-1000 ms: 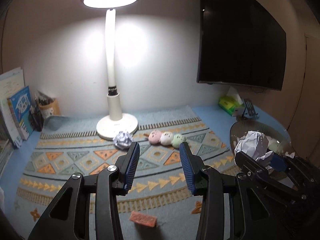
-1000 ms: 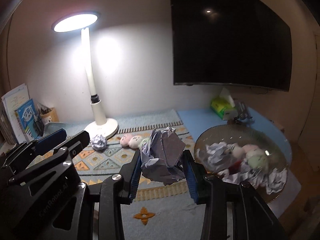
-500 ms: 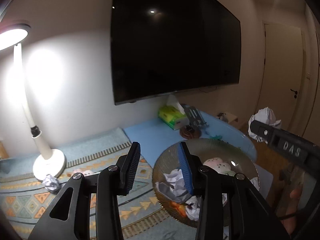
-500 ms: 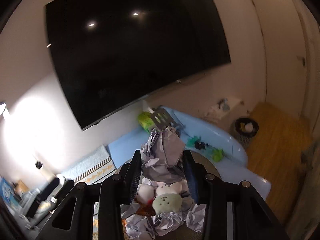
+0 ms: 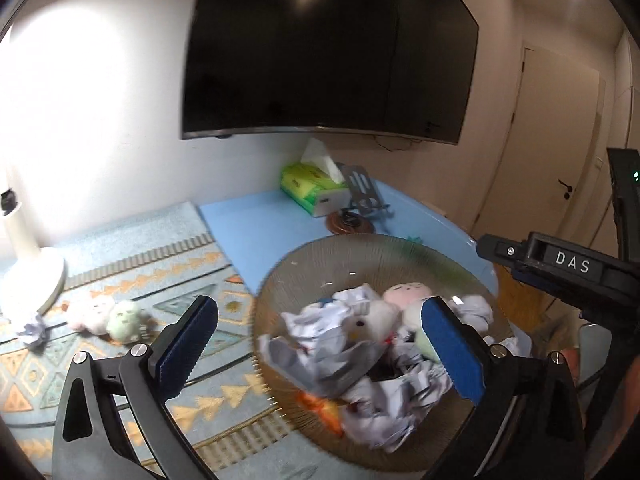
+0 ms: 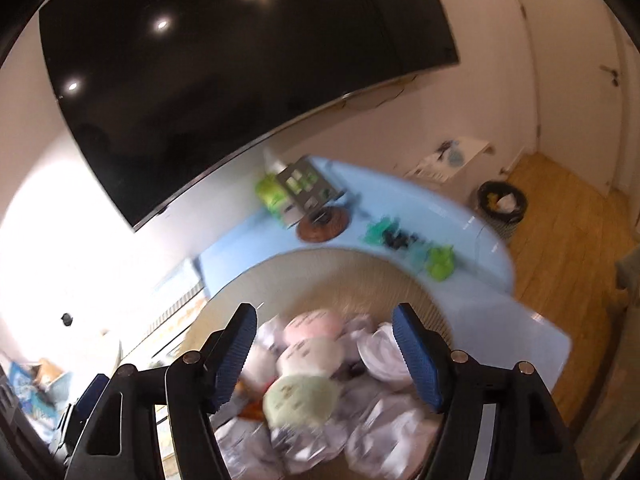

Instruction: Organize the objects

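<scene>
Over the glass bowl [image 5: 280,280], your left gripper [image 5: 316,344] is opening wide with nothing pinched; crumpled paper [image 5: 320,356] lies inside, light and soft, so take it around its middle. From the right wrist, your right gripper [image 6: 324,356] is opening too, empty, above the plush toys [image 6: 300,396].

Left wrist view: looked forward and downward along its own fingers, close above the near rim of the glass bowl [image 5: 280,280], facing the wall television [image 5: 328,52], with the patterned mat [image 5: 160,264] to its left. Right wrist view: tilted, blurred, closer over the same bowl [image 6: 248,280]. Shared: bowl, television [image 6: 224,64], tissue box [image 5: 312,188], blue table [image 6: 460,220].
</scene>
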`<state>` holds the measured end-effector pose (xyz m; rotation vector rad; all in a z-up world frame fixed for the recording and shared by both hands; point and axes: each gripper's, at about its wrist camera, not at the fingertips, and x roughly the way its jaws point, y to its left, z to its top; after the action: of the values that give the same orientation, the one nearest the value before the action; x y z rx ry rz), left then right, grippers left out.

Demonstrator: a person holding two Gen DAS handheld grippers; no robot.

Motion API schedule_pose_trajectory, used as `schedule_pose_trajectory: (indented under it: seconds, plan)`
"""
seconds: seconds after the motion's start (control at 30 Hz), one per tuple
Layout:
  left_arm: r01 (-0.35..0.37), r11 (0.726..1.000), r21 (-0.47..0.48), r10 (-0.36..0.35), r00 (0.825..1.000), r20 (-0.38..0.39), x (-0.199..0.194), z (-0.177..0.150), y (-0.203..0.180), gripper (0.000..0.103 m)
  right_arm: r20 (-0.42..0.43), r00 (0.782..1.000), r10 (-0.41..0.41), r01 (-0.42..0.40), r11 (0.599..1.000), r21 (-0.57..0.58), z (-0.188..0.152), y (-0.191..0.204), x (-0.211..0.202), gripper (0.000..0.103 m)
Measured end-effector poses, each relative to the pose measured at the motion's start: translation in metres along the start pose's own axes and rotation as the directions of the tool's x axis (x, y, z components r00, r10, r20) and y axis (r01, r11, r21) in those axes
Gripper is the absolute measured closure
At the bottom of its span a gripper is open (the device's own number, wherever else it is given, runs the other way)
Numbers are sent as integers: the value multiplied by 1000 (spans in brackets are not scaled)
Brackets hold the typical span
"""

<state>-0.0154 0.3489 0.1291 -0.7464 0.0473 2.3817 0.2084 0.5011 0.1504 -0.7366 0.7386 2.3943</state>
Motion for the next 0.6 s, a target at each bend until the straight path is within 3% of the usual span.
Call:
schedule_pose_trajectory:
  seconds: [0.1, 0.2, 0.3, 0.37, 0.43, 0.5, 0.57, 0.6]
  plan:
    - [-31, 1000, -7, 31, 999, -32, -19, -6, 18, 1, 25, 998, 51, -50, 997, -51, -19, 22, -18, 33]
    - [-100, 995, -12, 101, 995, 21, -60, -13, 46, 1, 7, 986, 165, -162, 975, -156, -48, 60, -34, 32]
    - [-171, 985, -33, 172, 983, 58, -105, -27, 82, 1, -49, 953, 299, -300, 912, -280, -81, 106, -48, 25]
    - [-231, 972, -48, 234, 971, 57, -128, -40, 111, 1, -91, 925, 369, -377, 862, -338, -107, 131, -54, 14]
    - [-342, 938, -55, 345, 938, 44, -146, -56, 140, 1, -142, 900, 411, -433, 818, -378, -131, 152, -54, 14]
    - [-469, 882, -47, 470, 882, 24, -156, -80, 167, 1, -242, 863, 445, -506, 757, -413, -162, 175, -45, 14]
    - [-546, 835, -60, 544, 837, -47, -157, -101, 196, 1, -341, 822, 456, -569, 698, -436, -195, 194, -35, 14]
    - [-559, 826, -75, 554, 829, -73, -158, -110, 208, 1, -374, 812, 447, -581, 674, -457, -211, 204, -33, 14]
